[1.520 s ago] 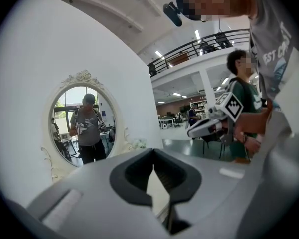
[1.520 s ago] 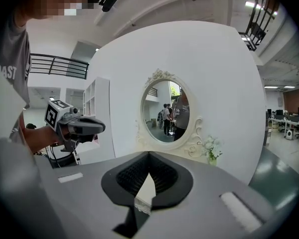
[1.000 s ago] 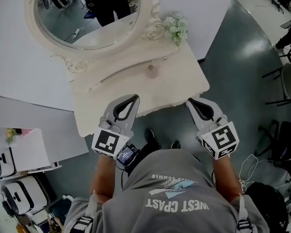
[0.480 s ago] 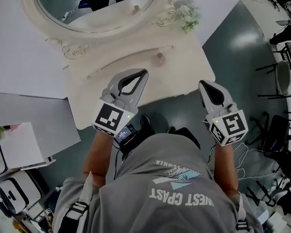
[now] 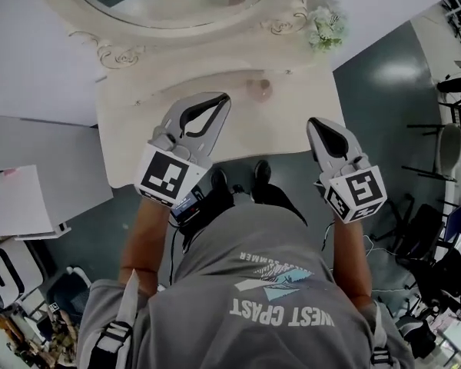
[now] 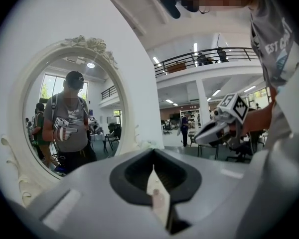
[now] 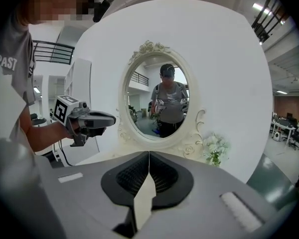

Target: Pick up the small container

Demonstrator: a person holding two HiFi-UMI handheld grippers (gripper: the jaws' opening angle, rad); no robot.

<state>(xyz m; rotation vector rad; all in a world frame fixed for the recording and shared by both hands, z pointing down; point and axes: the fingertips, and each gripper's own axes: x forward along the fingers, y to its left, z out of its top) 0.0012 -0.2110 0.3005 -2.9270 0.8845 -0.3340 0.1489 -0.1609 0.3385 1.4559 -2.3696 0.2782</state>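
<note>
Two claws hover at the front edge of a cream worktop (image 5: 131, 141), both clenched on nothing. The left claw (image 5: 223, 97) has its jaws closed tip to tip, leaving only the hollow loop behind the tips. Its own view shows the same meeting point (image 6: 153, 153), with a round mirror (image 6: 65, 128) up and to its left. The container (image 5: 259, 89) stands upright on the worktop just ahead and to the right of this claw's tip, apart from it. From the right claw (image 5: 315, 121) the container is ahead and to the left, a little farther off, so it lies between the two claws and beyond both. The right claw's jaws are pressed together along their whole seam (image 7: 149, 154). A flower sprig (image 5: 325, 28) lies ahead of the right claw, at the worktop's back corner.
</note>
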